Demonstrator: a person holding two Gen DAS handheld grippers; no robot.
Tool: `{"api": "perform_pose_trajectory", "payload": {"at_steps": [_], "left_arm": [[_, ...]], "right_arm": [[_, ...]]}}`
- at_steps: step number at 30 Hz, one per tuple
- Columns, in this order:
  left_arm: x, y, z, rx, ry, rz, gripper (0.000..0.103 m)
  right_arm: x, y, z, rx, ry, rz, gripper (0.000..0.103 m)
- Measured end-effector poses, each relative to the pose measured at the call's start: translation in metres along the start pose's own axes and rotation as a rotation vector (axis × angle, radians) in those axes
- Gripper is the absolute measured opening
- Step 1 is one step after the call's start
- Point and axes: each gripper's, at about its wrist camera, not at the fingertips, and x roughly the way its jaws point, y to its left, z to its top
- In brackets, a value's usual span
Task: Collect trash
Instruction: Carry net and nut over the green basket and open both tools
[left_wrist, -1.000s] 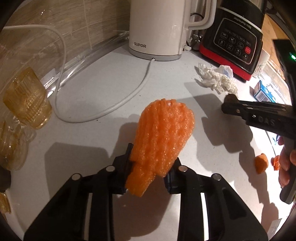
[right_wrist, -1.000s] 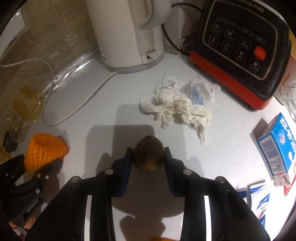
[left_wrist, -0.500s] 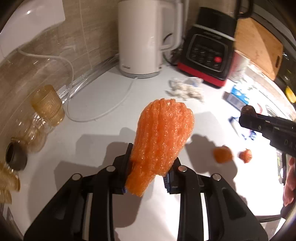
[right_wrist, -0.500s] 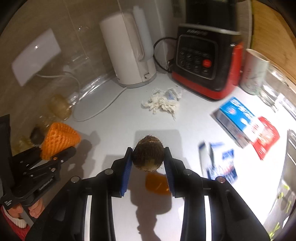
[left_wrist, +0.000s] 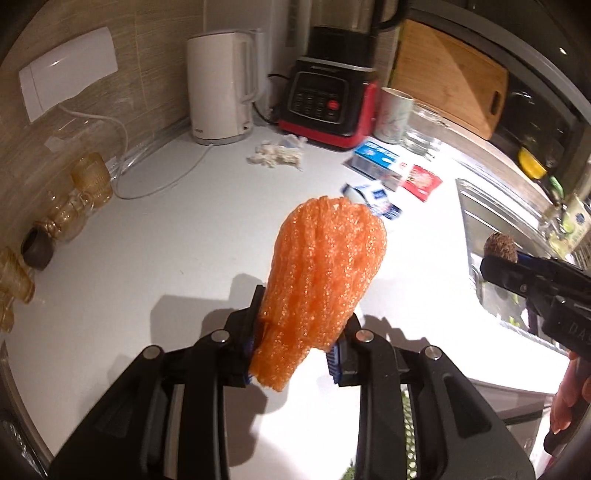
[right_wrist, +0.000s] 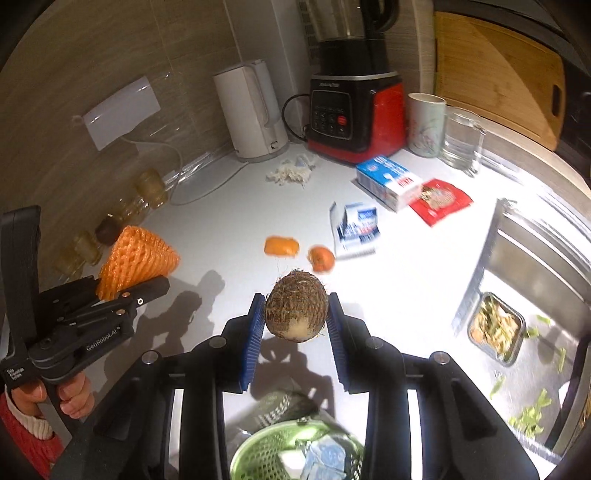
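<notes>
My left gripper (left_wrist: 295, 343) is shut on an orange foam fruit net (left_wrist: 321, 280), held well above the white counter (left_wrist: 166, 251); the net also shows in the right wrist view (right_wrist: 136, 258). My right gripper (right_wrist: 296, 321) is shut on a brown hairy taro root (right_wrist: 296, 310), also seen in the left wrist view (left_wrist: 500, 248). A green mesh bin (right_wrist: 295, 454) holding trash sits below the right gripper. On the counter lie a crumpled tissue (right_wrist: 291, 171), two orange peel pieces (right_wrist: 280, 245), a torn blue-white wrapper (right_wrist: 356, 229), a milk carton (right_wrist: 388, 181) and a red packet (right_wrist: 439, 199).
A white kettle (left_wrist: 219, 88) with its cord, a red-black blender (left_wrist: 328, 99), a cup (right_wrist: 426, 125) and a glass (right_wrist: 461, 140) stand at the back. Amber glasses (left_wrist: 90, 181) line the left wall. A sink (right_wrist: 532, 280) with a food container (right_wrist: 495, 328) is at the right.
Both grippers have risen and pulled back from the counter with their loads held. The view now takes in the sink and the green bin below.
</notes>
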Motion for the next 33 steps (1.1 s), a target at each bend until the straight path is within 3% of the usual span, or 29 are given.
{"api": "perform_pose_trajectory", "payload": {"at_steps": [10, 18, 22, 29, 33], "left_arm": [[-0.055, -0.053, -0.074, 0.041, 0.025, -0.003, 0.028], [-0.070, -0.081, -0.124, 0.059, 0.062, -0.031, 0.028], [-0.073, -0.087, -0.143, 0.055, 0.068, -0.061, 0.028], [-0.073, -0.087, -0.172, 0.039, 0.093, -0.065, 0.028], [-0.068, -0.086, -0.187, 0.034, 0.110, -0.063, 0.028]], "right_arm": [[-0.069, -0.025, -0.088, 0.001, 0.023, 0.008, 0.034], [-0.085, -0.026, -0.151, -0.020, 0.058, 0.029, 0.034], [-0.060, -0.021, -0.188, -0.061, 0.119, 0.044, 0.034], [0.042, -0.019, -0.268, -0.078, 0.361, 0.078, 0.034], [0.086, -0.015, -0.300, -0.119, 0.447, 0.064, 0.034]]}}
